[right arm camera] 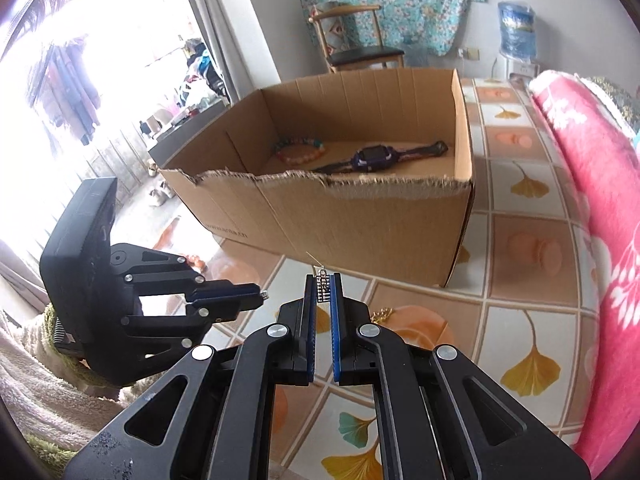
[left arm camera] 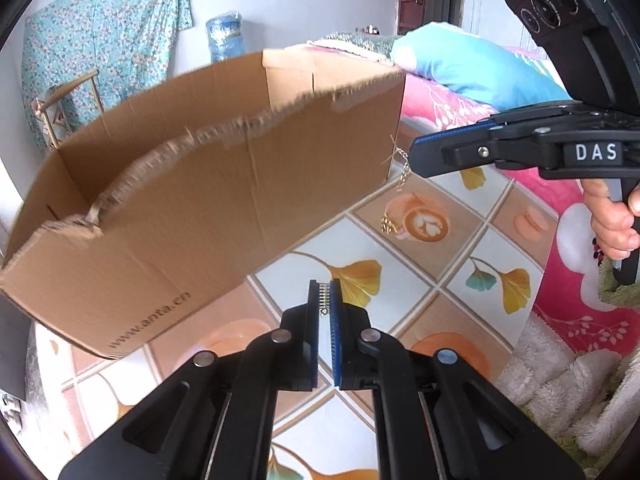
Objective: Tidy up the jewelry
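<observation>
The left hand-held gripper pinches a small silver charm between its fingertips, above the tiled desk. The right hand-held gripper pinches a similar charm; in the left view a thin gold chain hangs from its tip down to a small gold cluster near the desk. The open box stands just ahead on the desk, holding a beaded bracelet and a purple watch side by side on its floor.

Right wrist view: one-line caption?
Right gripper pinches a small silver charm before the cardboard box holding a watch.
</observation>
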The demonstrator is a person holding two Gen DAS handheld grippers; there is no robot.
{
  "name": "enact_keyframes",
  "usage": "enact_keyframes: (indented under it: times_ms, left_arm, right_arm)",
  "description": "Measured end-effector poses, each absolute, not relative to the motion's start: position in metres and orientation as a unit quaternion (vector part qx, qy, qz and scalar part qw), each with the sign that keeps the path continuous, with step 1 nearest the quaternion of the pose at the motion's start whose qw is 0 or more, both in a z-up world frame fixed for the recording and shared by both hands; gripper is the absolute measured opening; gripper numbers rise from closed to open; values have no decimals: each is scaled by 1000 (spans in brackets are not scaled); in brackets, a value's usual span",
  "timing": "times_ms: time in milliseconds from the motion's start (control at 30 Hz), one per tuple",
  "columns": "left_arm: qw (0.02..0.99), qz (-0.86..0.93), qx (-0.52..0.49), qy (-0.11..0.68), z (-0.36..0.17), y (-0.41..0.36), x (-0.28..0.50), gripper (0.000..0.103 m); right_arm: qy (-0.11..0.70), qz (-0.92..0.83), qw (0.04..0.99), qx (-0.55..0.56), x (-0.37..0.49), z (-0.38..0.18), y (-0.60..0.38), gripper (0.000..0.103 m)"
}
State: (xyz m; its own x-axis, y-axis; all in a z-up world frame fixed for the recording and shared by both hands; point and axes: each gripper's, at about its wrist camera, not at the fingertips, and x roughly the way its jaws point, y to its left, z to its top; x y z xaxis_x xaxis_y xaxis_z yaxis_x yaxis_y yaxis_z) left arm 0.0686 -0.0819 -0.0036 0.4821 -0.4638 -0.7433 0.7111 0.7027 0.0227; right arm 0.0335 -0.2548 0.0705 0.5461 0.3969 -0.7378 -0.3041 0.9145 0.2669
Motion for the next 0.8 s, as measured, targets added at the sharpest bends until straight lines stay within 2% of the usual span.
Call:
enact_keyframes:
  times_ms: [367, 567, 700, 800]
  left_arm:
    - [873, -337, 169, 309, 59, -70, 44, 4]
    - [892, -335, 157, 260, 105, -62, 62, 4]
    - [886, -334, 137, 290, 107, -62, 102, 4]
    - [864, -350, 94, 349, 95, -66, 142, 4]
  right_arm:
    - [372, 228, 899, 39, 27, 109, -245, 4]
    - [321, 250, 913, 15, 42, 142, -239, 4]
    - [321, 260, 910, 11, 74, 146, -243, 4]
    - [352, 271, 896, 17, 104, 134, -249, 4]
